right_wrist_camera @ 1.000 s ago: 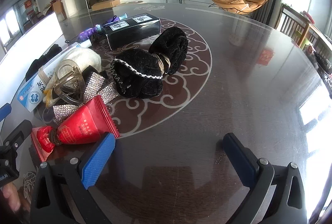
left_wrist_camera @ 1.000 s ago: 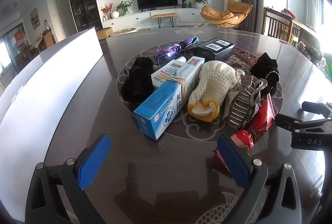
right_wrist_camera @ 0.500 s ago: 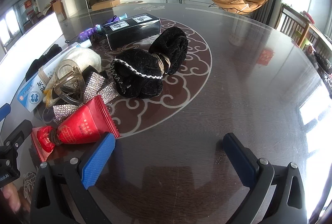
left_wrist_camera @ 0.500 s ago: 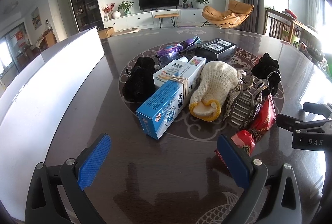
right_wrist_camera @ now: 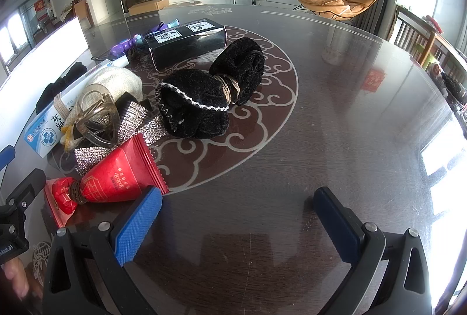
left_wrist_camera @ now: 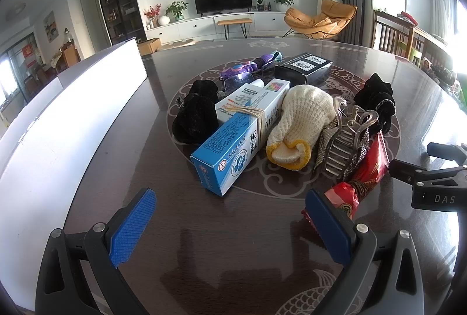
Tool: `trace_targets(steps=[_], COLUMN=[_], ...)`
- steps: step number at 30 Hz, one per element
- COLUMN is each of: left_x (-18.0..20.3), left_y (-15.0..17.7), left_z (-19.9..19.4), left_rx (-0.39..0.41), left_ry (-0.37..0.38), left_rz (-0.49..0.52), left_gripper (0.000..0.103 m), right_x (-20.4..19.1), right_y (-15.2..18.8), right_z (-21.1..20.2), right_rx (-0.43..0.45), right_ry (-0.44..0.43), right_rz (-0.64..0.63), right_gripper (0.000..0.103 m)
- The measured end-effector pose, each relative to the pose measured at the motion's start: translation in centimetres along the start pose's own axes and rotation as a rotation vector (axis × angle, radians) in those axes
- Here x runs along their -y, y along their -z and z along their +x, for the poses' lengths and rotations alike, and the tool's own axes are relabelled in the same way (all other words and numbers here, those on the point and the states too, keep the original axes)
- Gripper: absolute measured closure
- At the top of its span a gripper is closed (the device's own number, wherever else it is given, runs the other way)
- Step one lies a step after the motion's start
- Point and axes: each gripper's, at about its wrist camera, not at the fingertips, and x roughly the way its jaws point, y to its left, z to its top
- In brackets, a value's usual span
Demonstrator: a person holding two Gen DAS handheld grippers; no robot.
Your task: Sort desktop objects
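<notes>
Holding both grippers low over the dark round table [left_wrist_camera: 233,250], we keep the left gripper [left_wrist_camera: 230,223] spread wide with nothing between its blue pads, and the right gripper [right_wrist_camera: 238,220] likewise spread and empty.

Ahead of our left gripper the pile sits on the table's scrollwork medallion. Nearest is the blue-and-white medicine box [left_wrist_camera: 230,151], bound by rubber bands to a second white box [left_wrist_camera: 251,100]. A black velvet scrunchie [left_wrist_camera: 197,116] touches its left side. On its right lies a cream knitted glove [left_wrist_camera: 297,122] with a yellow cuff. Just beside the glove stands a clear hair claw clip [left_wrist_camera: 348,137], resting against a rhinestone bow [left_wrist_camera: 325,139]. A red snack packet [left_wrist_camera: 367,172], tied at its neck with a band, lies near our left gripper's right finger. Farther back we see a black box [left_wrist_camera: 303,68] with white labels and a purple toy [left_wrist_camera: 248,68].

From our right wrist view, the red packet [right_wrist_camera: 116,177] lies just left of our left finger, with the rhinestone bow [right_wrist_camera: 131,122] and claw clip [right_wrist_camera: 96,116] behind it. A black velvet bundle [right_wrist_camera: 210,99], cinched by a rubber band, sits in the medallion's middle, in front of the black box [right_wrist_camera: 186,42]. Bare table lies between our right gripper's fingers.

A white board [left_wrist_camera: 73,116] stands along the table's left edge.
</notes>
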Motion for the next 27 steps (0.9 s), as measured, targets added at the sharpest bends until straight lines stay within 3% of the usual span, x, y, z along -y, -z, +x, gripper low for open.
trace_targets(steps=[27], left_x=[-0.06], left_y=[-0.04], left_z=[-0.05], left_rx=[-0.003], left_ry=[0.014], left_rz=[-0.005], left_gripper=[0.0], right_x=[0.0], right_y=[0.01], right_z=[0.0], right_rx=[0.0], right_ry=[0.0], right_rz=[0.0], right_gripper=[0.0])
